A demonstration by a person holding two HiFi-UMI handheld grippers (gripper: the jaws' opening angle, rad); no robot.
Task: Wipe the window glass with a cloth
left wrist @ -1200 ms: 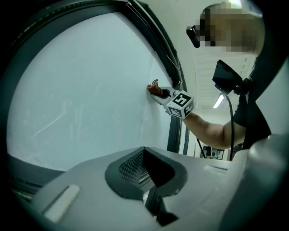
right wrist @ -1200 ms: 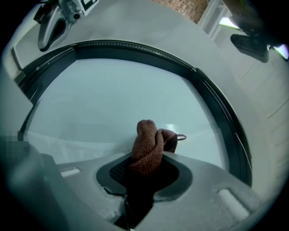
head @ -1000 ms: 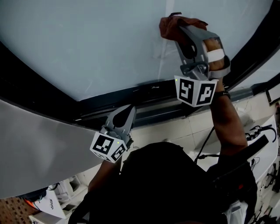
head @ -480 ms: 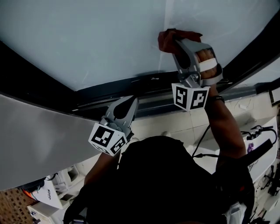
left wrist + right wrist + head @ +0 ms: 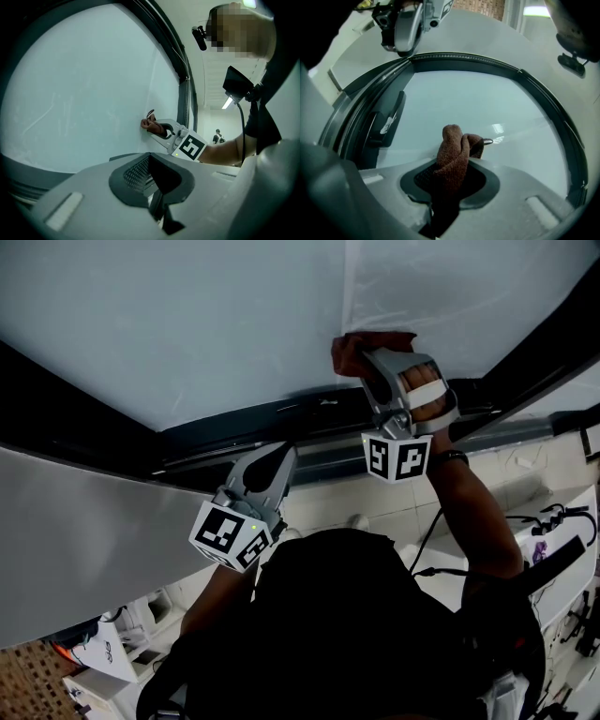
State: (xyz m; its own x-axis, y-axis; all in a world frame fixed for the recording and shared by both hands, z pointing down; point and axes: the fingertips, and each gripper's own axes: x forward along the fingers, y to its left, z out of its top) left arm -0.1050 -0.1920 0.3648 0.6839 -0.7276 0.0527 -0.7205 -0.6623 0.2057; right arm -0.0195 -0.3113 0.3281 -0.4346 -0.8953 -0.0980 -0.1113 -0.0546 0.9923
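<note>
Two hand-held grippers are in view, but only the right one has the cloth. The right gripper (image 5: 367,357) is clamped on a bunched reddish-brown terry cloth (image 5: 349,349). In the right gripper view its jaws pinch the cloth's lower part, and the wad sticks out past the tips. That wad touches the pale, milky window glass (image 5: 187,324) low on the pane, just above the dark bottom frame rail (image 5: 234,423) and right beside a thin vertical line in the glass (image 5: 346,287). A strapped hand (image 5: 424,390) holds the gripper, w/ its black-and-white marker cube (image 5: 396,457) facing the head cam.

The left gripper (image 5: 278,457) hangs lower and to the left, well apart from the cloth, in front of the rail. Its jaws are together w/ nothing between them. From the left gripper view the cloth shows as a small brown lump against the glass, approx. mid-pane height, near the dark side frame (image 5: 183,84).
</note>
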